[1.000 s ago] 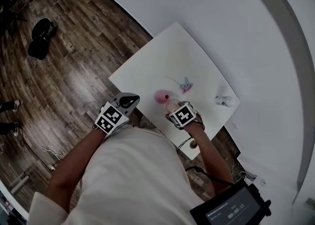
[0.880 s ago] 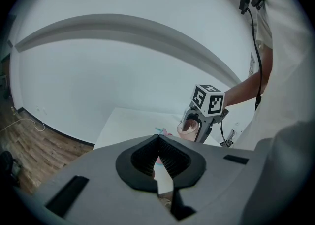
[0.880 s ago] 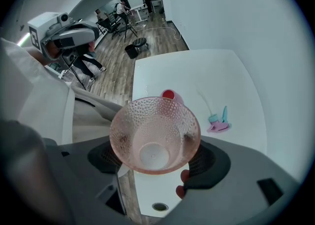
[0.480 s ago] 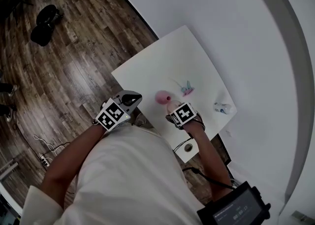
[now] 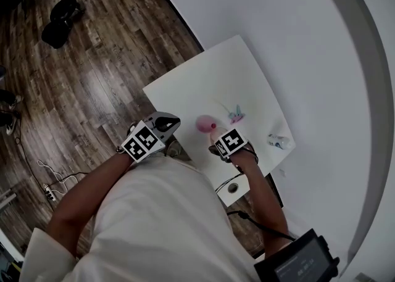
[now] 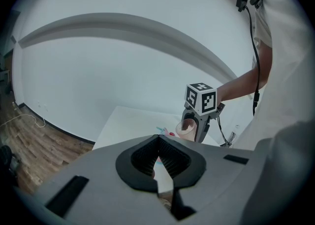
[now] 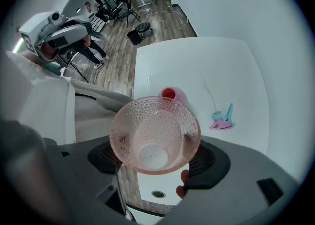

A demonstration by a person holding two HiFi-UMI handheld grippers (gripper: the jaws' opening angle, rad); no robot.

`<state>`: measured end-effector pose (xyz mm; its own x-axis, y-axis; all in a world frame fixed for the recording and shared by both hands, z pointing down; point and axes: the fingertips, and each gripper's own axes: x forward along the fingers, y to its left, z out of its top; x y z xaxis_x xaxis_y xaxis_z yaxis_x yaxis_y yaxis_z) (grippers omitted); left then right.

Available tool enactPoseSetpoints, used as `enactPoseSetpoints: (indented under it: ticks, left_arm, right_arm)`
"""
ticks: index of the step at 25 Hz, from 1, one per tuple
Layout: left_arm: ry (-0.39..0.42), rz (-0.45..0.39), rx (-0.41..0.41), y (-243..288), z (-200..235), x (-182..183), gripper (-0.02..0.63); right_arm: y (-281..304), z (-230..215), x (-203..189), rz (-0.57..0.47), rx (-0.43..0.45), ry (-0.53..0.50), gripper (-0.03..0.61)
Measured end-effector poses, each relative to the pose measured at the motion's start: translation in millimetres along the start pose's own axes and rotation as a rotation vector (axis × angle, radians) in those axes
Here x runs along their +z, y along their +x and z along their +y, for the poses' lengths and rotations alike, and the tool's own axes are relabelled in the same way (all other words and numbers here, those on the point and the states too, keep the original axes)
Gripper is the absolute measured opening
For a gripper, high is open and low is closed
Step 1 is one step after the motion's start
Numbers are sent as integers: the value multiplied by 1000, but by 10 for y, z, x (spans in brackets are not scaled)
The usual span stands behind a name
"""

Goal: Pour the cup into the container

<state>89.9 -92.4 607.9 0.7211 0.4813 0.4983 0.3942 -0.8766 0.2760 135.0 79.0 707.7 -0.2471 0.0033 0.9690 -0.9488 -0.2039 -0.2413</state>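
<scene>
Right gripper (image 7: pixel 156 162): jaws were closed against either side of a pink, dimpled cup (image 7: pixel 155 130), gripping it at the lower body. The cup sat between the fingers, its open mouth turned towards the gripper's camera.

Container (image 7: pixel 170 94): a small pink vessel showing red inside. It stood on the white table (image 7: pixel 211 66) just beyond the fingertips, close past the cup's far rim.

A small pink and teal item (image 7: pixel 222 119) lay on the table further out, to the right of the fingers.

Left gripper (image 6: pixel 159 143): jaws were brought together with nothing between them. It was held off the table's near edge, well apart from the cup.
</scene>
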Motion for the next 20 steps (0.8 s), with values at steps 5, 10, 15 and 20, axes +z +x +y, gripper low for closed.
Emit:
enactPoseSetpoints:
  ticks: [5, 10, 15, 20]
  left_arm:
    - [-5, 0, 1, 17, 12, -2, 11]
    - [-14, -5, 3, -18, 15, -21, 11]
    - [-24, -5, 5, -12, 36, -45, 11]
    - [-32, -12, 9, -16, 22, -77, 11]
  right_arm:
    - [2, -15, -24, 30, 15, 1, 365]
    - [-5, 13, -44, 52, 28, 4, 365]
    - [-14, 8, -30, 76, 41, -4, 365]
    - [-12, 26, -50, 100, 49, -17, 365]
